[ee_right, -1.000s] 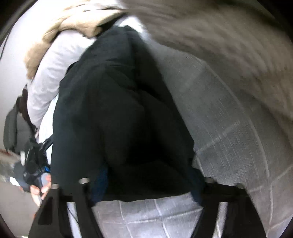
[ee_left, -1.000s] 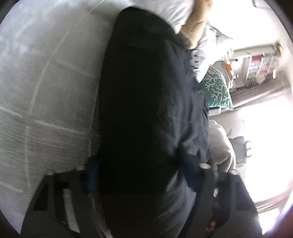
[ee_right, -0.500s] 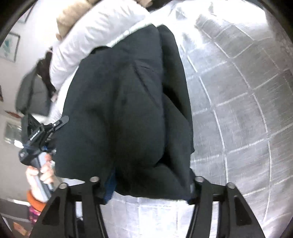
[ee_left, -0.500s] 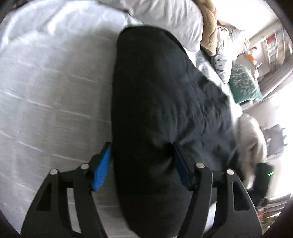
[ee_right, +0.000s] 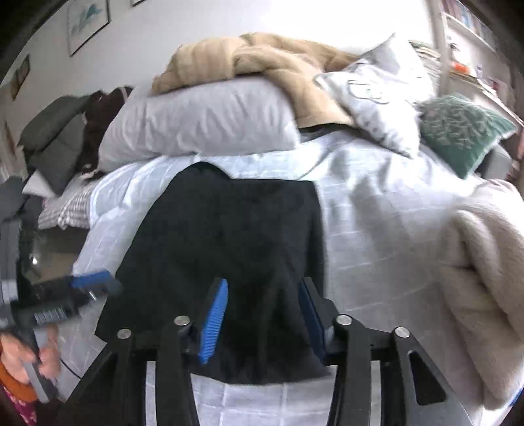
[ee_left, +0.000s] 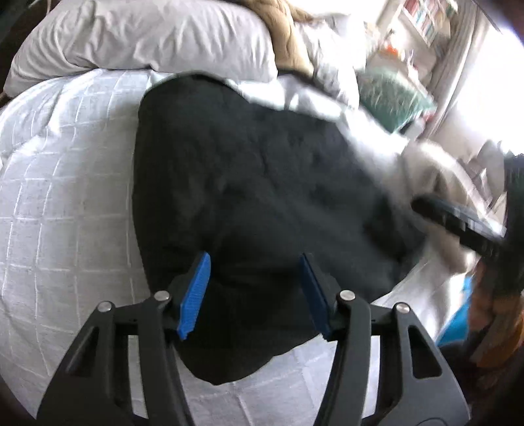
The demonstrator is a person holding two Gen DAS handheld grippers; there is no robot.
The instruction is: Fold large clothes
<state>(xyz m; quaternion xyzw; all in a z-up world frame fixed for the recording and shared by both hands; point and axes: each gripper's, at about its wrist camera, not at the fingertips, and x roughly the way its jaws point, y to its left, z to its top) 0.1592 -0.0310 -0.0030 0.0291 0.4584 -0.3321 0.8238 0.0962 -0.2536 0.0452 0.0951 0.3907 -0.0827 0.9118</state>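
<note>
Both cameras ride on a hand-held gripper and look steeply down along its fingers at the bed (ee_left: 59, 196) from close above. The left wrist view faces across toward the bookshelf side; the right wrist view faces the pillows. They share the dark garment (ee_right: 229, 229), the grey pillow (ee_left: 147, 36) and, probably, the blurred green cushion (ee_right: 461, 131).

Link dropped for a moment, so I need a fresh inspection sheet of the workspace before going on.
Surface: bed with white grid-pattern duvet.
Job's things: dark garment lies folded flat on the duvet.
Clutter: white pillow, tan blanket, green cushion, cream throw.
Grippers: left claw and right claw open above the garment, nothing held; both jaws have just been closing.
Cables: nothing seen.
Surroundings: framed pictures, shelves.
</note>
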